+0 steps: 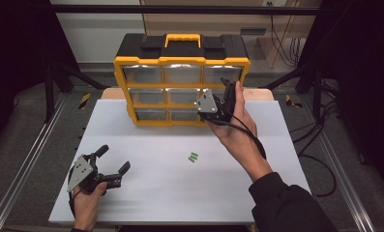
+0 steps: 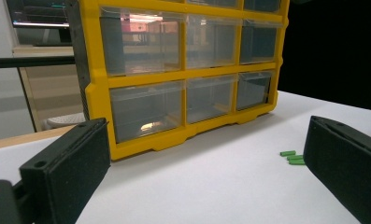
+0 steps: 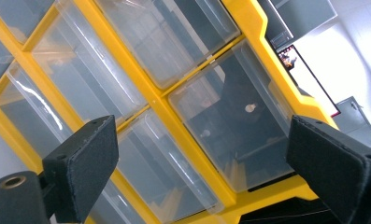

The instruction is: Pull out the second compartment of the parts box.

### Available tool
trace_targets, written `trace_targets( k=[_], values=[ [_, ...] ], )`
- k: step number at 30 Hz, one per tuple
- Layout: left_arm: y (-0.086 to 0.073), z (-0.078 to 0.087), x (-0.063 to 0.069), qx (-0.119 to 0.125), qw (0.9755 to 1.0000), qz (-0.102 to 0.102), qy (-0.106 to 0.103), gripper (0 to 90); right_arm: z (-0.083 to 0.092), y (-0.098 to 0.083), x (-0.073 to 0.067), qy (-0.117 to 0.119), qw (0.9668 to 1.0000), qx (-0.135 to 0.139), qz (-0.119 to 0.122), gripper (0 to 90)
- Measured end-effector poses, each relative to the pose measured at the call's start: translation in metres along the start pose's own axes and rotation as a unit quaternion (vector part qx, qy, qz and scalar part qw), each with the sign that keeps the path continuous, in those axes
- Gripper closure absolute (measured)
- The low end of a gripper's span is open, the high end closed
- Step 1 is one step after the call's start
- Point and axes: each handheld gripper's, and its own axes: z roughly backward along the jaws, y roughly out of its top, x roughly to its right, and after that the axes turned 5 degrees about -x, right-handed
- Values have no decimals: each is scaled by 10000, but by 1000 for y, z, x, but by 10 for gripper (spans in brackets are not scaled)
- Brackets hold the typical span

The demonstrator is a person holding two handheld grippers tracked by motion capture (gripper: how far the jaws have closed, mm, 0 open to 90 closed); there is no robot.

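The yellow and black drawer cabinet point(image 1: 180, 82) stands upright at the far edge of the white desk point(image 1: 146, 193), its clear drawers in three rows and, as far as the high view and the left gripper view show, all pushed in flush with the frame. The right tool point(image 1: 227, 96) is held up against the cabinet's right side, level with the upper and middle drawers; its own view looks straight at the clear drawer fronts point(image 3: 230, 116) with the jaws spread wide and nothing between them, so it appears to be lining up on a drawer rather than gripping one. The left tool point(image 1: 113, 162) rests low over the near left part of the desk, well apart from the cabinet, jaws likewise wide apart and empty. The small green pieces point(image 1: 193, 156) lie together on the bare desk between the two tools, nearer the middle, untouched. Judging from this, the work looks to be at its start: no drawer is pulled out and nothing has been stowed, so opening, picking up the pieces and putting them away would all remain. No brand, label or readable writing can be made out on the cabinet or anywhere else.
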Motion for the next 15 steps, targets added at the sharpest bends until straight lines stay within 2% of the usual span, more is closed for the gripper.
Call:
trace_targets(
  k=[10, 15],
  values=[
    [0, 0, 0, 4, 10000, 14, -3, 5, -4, 6, 0, -30, 10000, -38, 49, 107],
    [0, -1, -1, 10, 10000, 20, -13, 5, -7, 8, 1, -141, 9996, -31, 234, 119]
  ],
)
